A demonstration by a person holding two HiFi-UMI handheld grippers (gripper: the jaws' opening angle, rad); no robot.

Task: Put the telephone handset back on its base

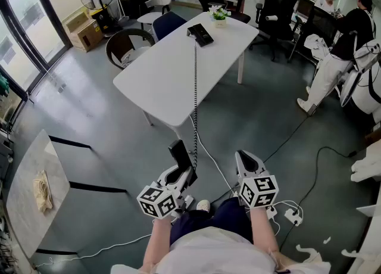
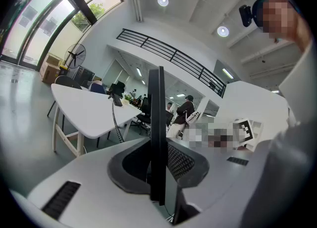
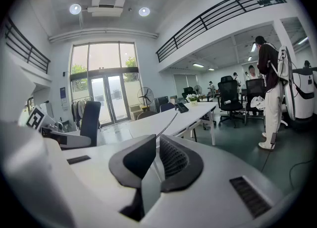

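Gripping handset [image 1: 178, 151] in our left tongs [image 1: 180, 170], well apart from base [image 1: 200, 34] on bench [image 1: 158, 79]; right tongs [image 1: 247, 159] closed, empty.

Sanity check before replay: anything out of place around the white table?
Yes. The black telephone handset is off its black base on the white table, clamped in the left gripper well away from it; the dark coiled cord stretches across the tabletop and over its edge.

Upper centre of frame: white table [image 1: 161, 76] carries black telephone base [image 1: 200, 34], potted plant [image 1: 219, 16] and coiled cord [image 1: 195, 82].
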